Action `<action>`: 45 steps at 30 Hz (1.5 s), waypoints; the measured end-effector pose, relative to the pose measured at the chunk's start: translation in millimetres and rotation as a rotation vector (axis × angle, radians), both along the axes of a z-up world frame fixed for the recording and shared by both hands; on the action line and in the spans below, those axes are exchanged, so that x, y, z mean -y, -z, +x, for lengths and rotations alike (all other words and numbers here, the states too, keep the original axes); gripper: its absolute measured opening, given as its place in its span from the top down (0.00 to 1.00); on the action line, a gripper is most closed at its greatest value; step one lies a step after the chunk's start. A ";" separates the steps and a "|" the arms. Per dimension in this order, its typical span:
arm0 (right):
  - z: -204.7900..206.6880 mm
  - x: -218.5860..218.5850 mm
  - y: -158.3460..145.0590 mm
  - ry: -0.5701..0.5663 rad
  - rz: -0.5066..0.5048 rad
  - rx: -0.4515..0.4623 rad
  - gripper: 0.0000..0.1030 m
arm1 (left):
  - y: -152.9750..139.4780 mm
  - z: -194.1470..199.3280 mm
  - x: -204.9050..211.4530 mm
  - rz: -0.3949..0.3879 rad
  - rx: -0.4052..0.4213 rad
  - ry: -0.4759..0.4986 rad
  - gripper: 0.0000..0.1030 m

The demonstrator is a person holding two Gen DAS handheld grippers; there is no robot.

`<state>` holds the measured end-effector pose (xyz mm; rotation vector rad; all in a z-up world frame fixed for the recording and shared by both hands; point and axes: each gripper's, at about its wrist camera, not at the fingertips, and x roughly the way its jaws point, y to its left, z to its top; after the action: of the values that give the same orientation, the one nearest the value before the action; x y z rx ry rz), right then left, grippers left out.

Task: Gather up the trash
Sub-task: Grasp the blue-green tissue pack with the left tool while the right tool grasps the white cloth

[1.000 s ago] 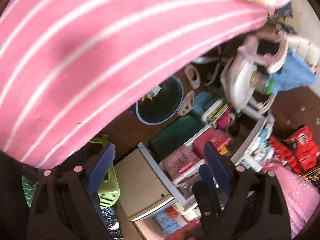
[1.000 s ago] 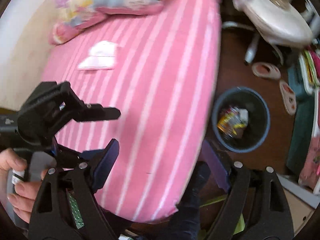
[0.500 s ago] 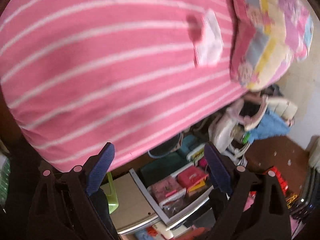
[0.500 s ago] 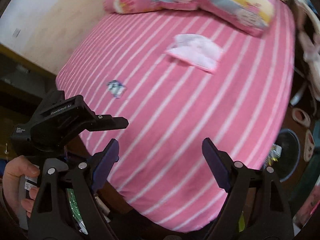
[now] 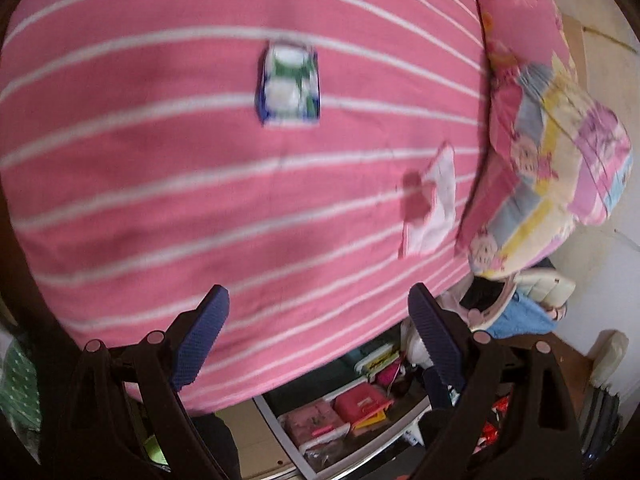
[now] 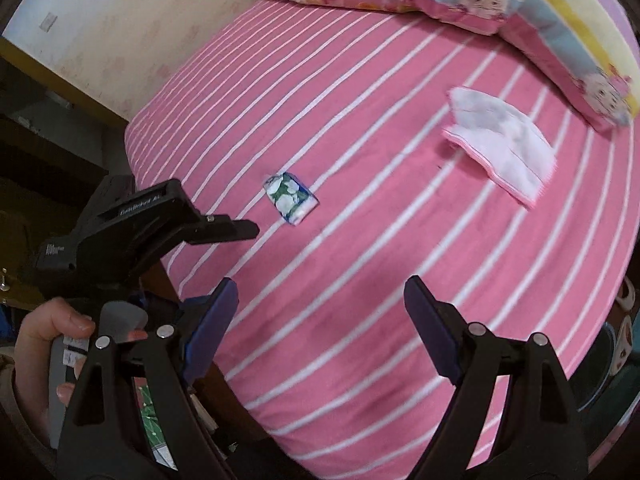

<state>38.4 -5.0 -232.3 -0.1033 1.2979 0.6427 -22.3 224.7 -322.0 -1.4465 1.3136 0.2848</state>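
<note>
While left gripper (image 5: 316, 336) gapes, wrapper (image 5: 289, 84) ahead.

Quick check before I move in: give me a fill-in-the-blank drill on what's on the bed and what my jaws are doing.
1. The small wrapper lies on the ____-striped pink bed.
2. The left gripper has its jaws ____.
3. The right gripper holds ____.
4. The white cloth lies nearer the ____ than the wrapper does.

Answers: white; open; nothing; pillow

**Both views swing from the bin to the bed**

The round dark trash bin has left both views. A small blue-green-white printed wrapper (image 5: 289, 84) now shows ahead of the left gripper (image 5: 318, 340); the white pink-edged cloth (image 6: 502, 142) looks sharper.
</note>
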 end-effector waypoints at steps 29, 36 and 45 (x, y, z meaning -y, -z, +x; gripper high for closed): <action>155.0 24.9 100.7 0.171 -0.074 -0.011 0.18 | 122.9 189.7 16.6 -0.045 0.007 0.171 0.93; 175.7 41.3 92.4 0.211 -0.078 0.002 0.18 | 96.0 183.2 23.8 -0.047 0.023 0.120 0.17; 210.3 41.8 128.0 0.246 -0.186 -0.032 0.20 | 94.3 161.7 -2.6 -0.050 -0.018 0.014 0.16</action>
<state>248.6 -46.8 -360.3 -0.0844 1.3736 0.3144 139.4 227.3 -416.3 -1.4794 1.3531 0.2574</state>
